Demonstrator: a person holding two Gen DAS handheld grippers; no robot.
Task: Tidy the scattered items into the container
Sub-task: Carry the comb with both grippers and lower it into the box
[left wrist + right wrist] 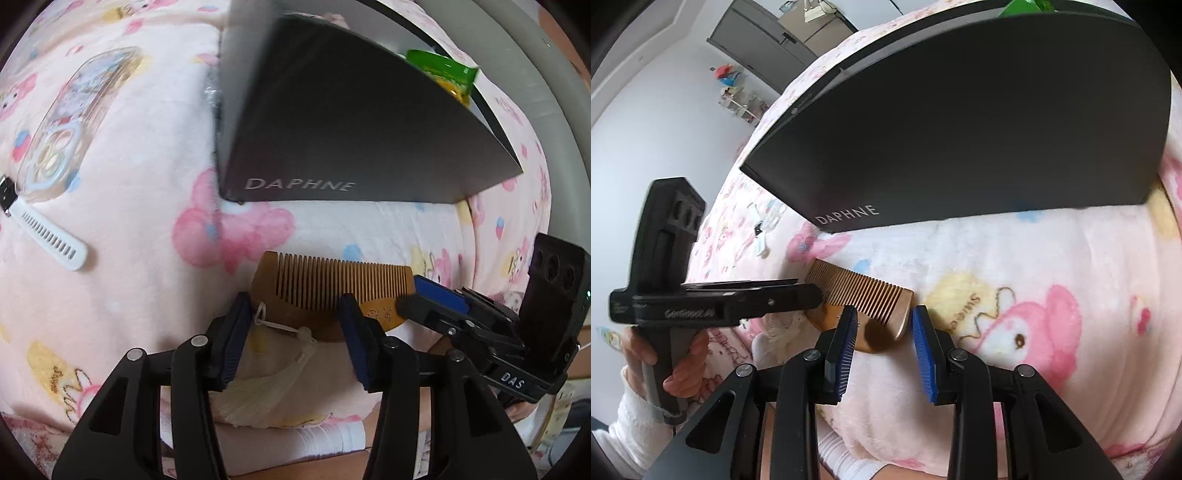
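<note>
A wooden comb (328, 291) with a pale tassel (284, 365) lies on the pink blanket in front of a black DAPHNE box (354, 125). My left gripper (295, 306) is open, its fingers on either side of the comb's spine at the left part. My right gripper (884, 319) is open around the comb's right end (882, 314); it shows in the left wrist view (436, 295) at the comb's right tip. The left gripper shows in the right wrist view (812, 293) by the comb's left end. A green packet (443, 70) lies inside the box.
A clear phone case (70, 118) and a white watch strap (44, 229) lie on the blanket (140, 221) at the left. A grey curved edge (517, 74) runs along the right. In the right wrist view a white wall (646, 129) and a cabinet (764, 40) stand beyond the bed.
</note>
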